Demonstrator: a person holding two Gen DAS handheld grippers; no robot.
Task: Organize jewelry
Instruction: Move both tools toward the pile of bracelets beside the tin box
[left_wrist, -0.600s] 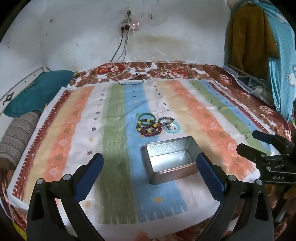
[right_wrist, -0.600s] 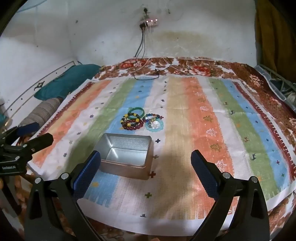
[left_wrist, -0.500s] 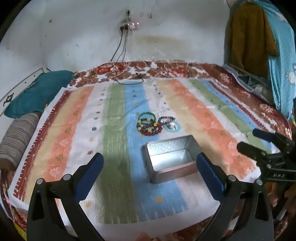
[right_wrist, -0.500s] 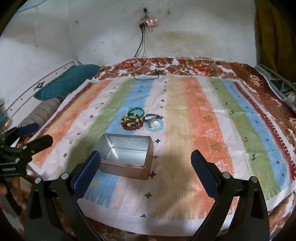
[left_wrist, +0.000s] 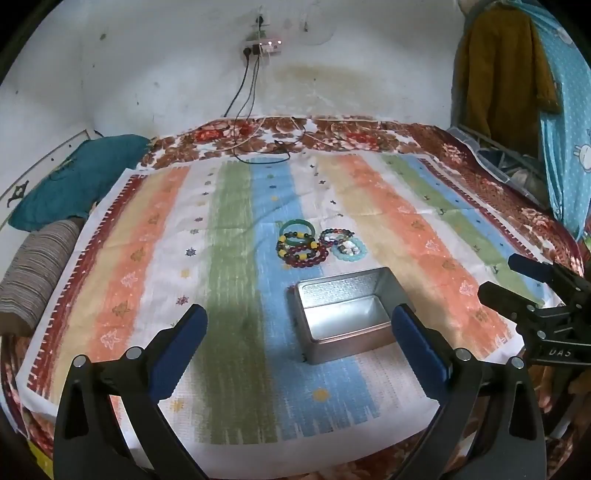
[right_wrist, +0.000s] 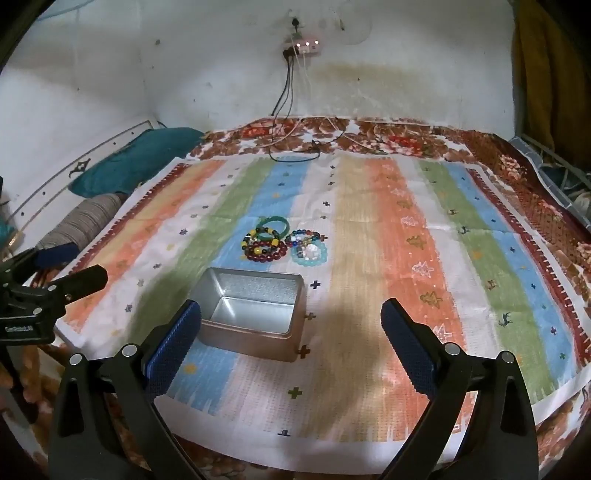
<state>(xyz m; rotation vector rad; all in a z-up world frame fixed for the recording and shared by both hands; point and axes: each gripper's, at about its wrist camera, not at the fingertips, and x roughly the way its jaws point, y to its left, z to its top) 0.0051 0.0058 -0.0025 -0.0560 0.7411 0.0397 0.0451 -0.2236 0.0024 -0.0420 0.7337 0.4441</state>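
An open, empty metal tin (left_wrist: 351, 345) (right_wrist: 247, 341) lies on the striped cloth. Just beyond it is a cluster of bracelets: a green bangle (left_wrist: 295, 229) (right_wrist: 273, 223), a dark red beaded one (left_wrist: 306, 256) (right_wrist: 266, 253) and a pale blue one (left_wrist: 349, 251) (right_wrist: 308, 254). My left gripper (left_wrist: 299, 317) hovers open above the cloth's near edge, and the tin shows past its right finger. My right gripper (right_wrist: 291, 310) is open too, with the tin behind its left finger. Each gripper also appears at the side of the other view, the right gripper (left_wrist: 524, 280) and the left gripper (right_wrist: 62, 266). Neither holds anything.
The striped cloth (left_wrist: 229, 258) covers a bed with a floral blanket (left_wrist: 369, 133). A teal pillow (left_wrist: 74, 177) and a striped bolster (left_wrist: 33, 273) lie at the left. Cables (left_wrist: 266, 147) trail from a wall socket at the back. Clothes (left_wrist: 509, 74) hang at the right.
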